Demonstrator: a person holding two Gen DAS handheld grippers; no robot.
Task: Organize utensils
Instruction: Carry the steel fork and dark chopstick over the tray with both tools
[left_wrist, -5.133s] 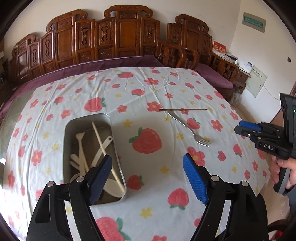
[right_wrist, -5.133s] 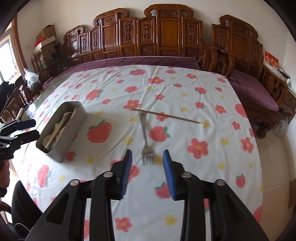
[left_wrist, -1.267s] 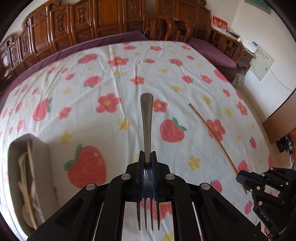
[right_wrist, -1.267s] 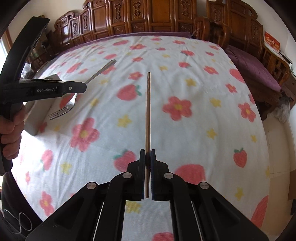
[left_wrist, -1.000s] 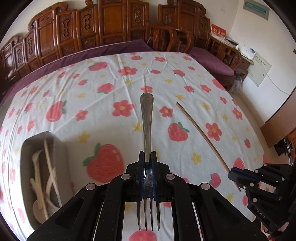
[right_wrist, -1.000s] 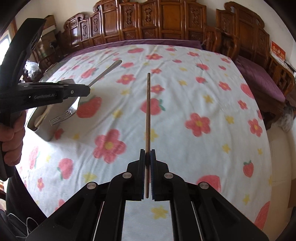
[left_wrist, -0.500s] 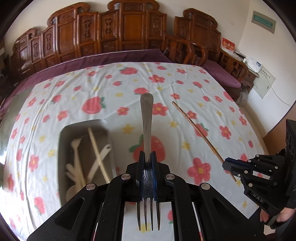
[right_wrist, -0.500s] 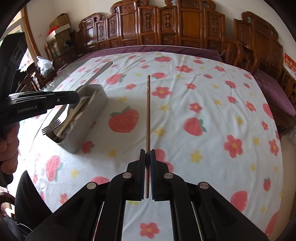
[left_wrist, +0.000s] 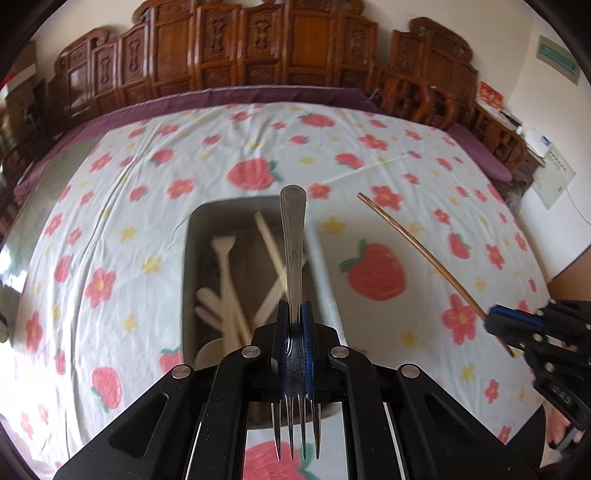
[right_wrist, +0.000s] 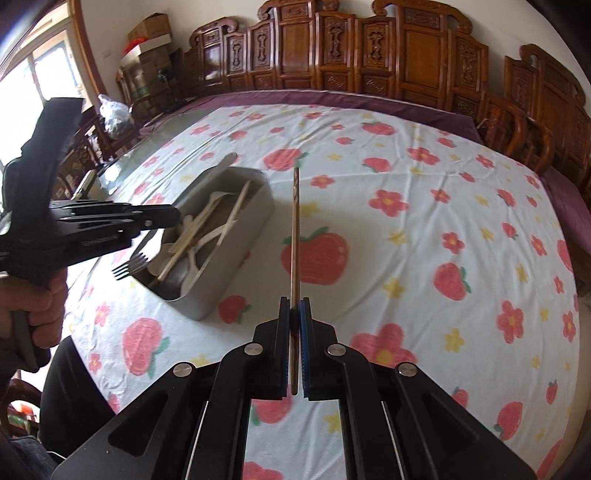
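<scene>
We hold the left gripper (left_wrist: 294, 325) clamped on a metal fork (left_wrist: 293, 251); handle sticks out ahead past the fingertips, tines point back toward the camera. The fork hangs in the air over the metal tray (left_wrist: 190, 258), not touching it. The tray sits on the flowered tablecloth (left_wrist: 129, 192) toward the table's left edge, with pale spoons and chopsticks (left_wrist: 229, 280) lying inside. Our right gripper (right_wrist: 294, 317) is clamped on a single brown chopstick (right_wrist: 295, 229), which runs straight ahead from between the pads, in the air above the cloth just right of the tray (right_wrist: 236, 254). In the right wrist view the left gripper (right_wrist: 162, 218) is above the tray's near end.
</scene>
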